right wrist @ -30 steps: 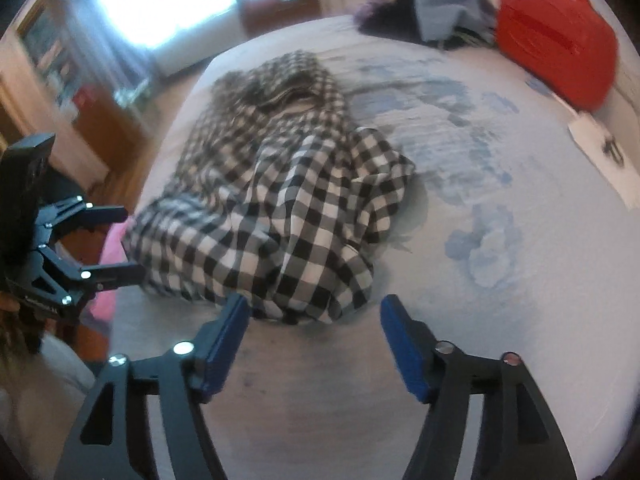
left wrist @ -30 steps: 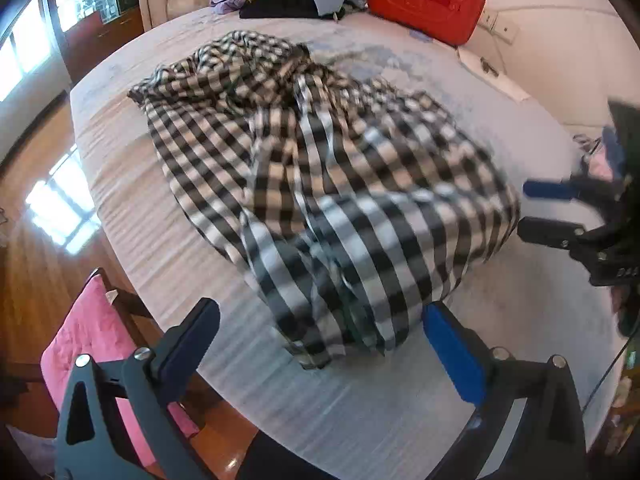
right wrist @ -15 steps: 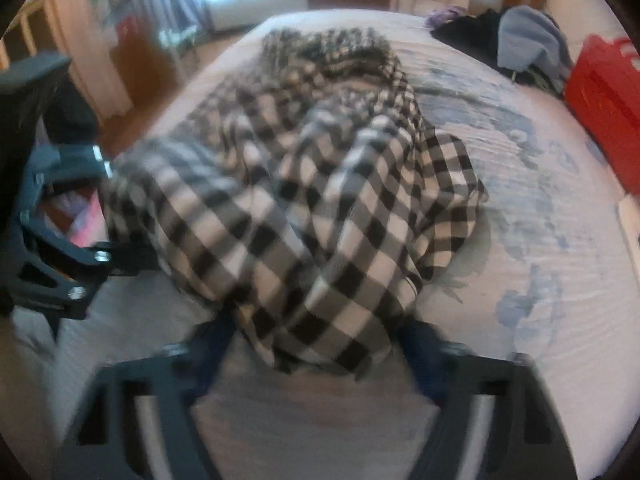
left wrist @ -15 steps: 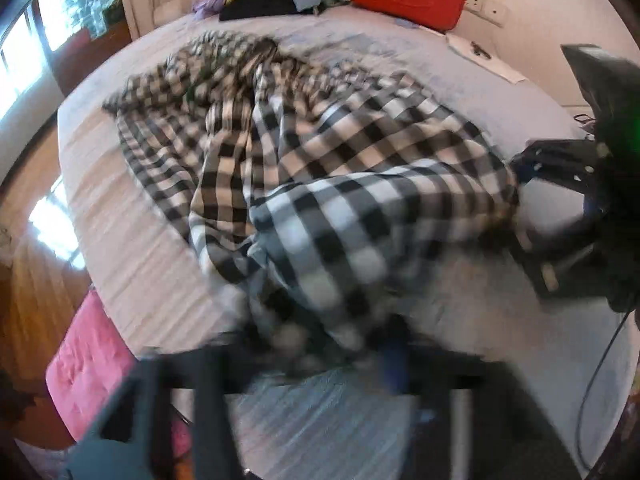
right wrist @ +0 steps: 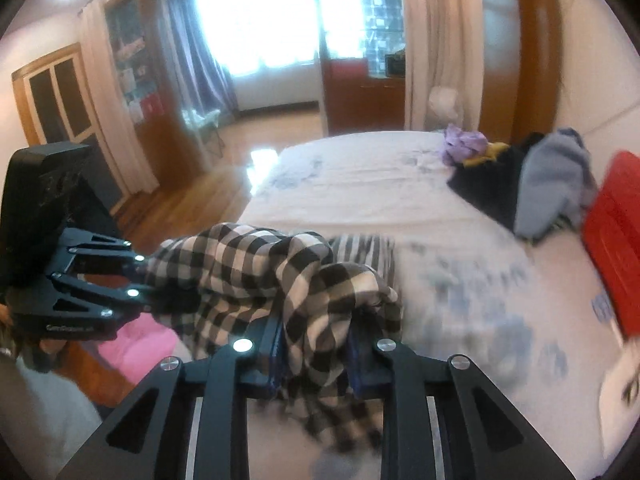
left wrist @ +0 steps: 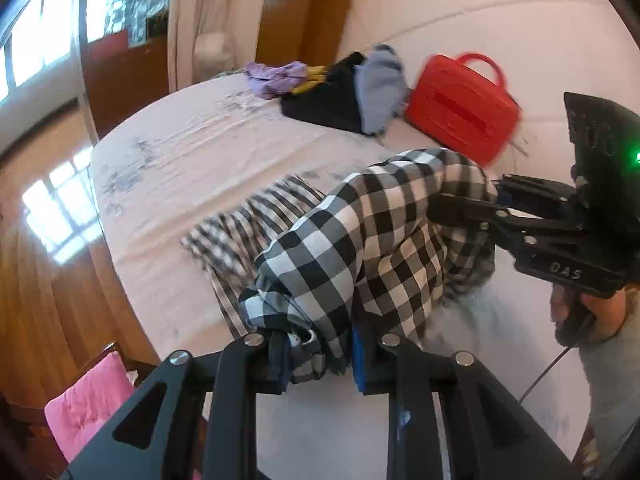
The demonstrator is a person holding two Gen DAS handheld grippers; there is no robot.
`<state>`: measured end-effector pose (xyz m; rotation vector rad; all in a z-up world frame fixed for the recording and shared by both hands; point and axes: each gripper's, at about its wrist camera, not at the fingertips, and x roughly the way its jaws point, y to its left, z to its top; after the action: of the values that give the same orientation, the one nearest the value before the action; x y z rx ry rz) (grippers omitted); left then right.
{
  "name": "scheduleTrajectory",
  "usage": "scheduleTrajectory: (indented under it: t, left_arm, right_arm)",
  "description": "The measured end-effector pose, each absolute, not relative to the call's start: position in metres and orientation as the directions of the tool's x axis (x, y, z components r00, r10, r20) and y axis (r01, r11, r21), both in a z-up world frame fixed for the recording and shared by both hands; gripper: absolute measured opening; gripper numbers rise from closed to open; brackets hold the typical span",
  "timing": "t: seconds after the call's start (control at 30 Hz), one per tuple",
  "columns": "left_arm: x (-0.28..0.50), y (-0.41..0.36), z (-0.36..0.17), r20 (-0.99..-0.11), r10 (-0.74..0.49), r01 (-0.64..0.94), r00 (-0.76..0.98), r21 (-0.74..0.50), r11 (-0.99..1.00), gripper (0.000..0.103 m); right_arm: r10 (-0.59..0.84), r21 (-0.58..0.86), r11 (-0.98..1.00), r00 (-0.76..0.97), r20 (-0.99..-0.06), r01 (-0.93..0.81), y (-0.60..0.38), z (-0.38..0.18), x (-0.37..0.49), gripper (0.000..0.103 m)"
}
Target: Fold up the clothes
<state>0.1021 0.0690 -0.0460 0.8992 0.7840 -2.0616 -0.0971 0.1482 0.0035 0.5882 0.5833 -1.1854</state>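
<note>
The red bag (left wrist: 460,106) with its looped handle lies on the bed (left wrist: 192,148) far ahead of the left tongs (left wrist: 320,364), zipped face up; what it holds cannot be seen. Just to its left, a heap of clothes (left wrist: 340,92) sits at the far edge of the mattress: a lilac piece, a yellow scrap, a black garment and a grey-blue one.

The black-and-white checked shirt (left wrist: 360,248) is bunched and lifted off the bed, strung between the two tongs. Its near hem is gathered into a twisted wad between the pads of the left tongs, whose jaws are closing on the cloth. The other end runs up and to the right into the right tongs (left wrist: 468,204), seen there from the side, with a hand (left wrist: 584,312) below the handle. A trailing part of the shirt, blurred, drags on the sheet ahead and to the left.

The right wrist view shows the right tongs (right wrist: 316,356) from behind, jaws closing on a thick fold of the same check with loose cloth hanging below them. There the left tongs (right wrist: 148,280) appear at the left, the shirt sagging between the pair. Only this view shows the bright window (right wrist: 260,16) and curtains beyond the bed; both views catch a pink cushion (left wrist: 88,400) beside the bed
</note>
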Motion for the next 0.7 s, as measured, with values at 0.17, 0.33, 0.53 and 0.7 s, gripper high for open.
scheduleTrajectory:
  t: [0.17, 0.33, 0.53, 0.7]
  left_arm:
    - [0.103, -0.031, -0.092, -0.838, -0.335, 0.851, -0.432, -0.256, -0.458, 0.048]
    - [0.103, -0.079, -0.13, -0.881, -0.345, 0.898, -0.323, -0.171, -0.404, 0.098]
    - [0.112, -0.06, -0.103, -0.846, -0.387, 0.888, -0.366, -0.194, -0.416, 0.098]
    - [0.119, -0.016, -0.09, -0.831, -0.425, 0.893, -0.36, -0.175, -0.414, 0.098]
  right_arm:
    - [-0.587, 0.162, 0.211, 0.257, -0.768, 0.964, 0.035, -0.042, -0.109, 0.025]
    - [-0.436, 0.205, 0.103, 0.23, -0.87, 0.973, -0.044, -0.117, -0.119, 0.036]
    - [-0.553, 0.243, 0.027, 0.217, -0.804, 0.97, -0.016, -0.075, -0.155, 0.068]
    - [-0.677, 0.307, -0.044, 0.198, -0.709, 0.951, 0.063, -0.019, -0.193, 0.089]
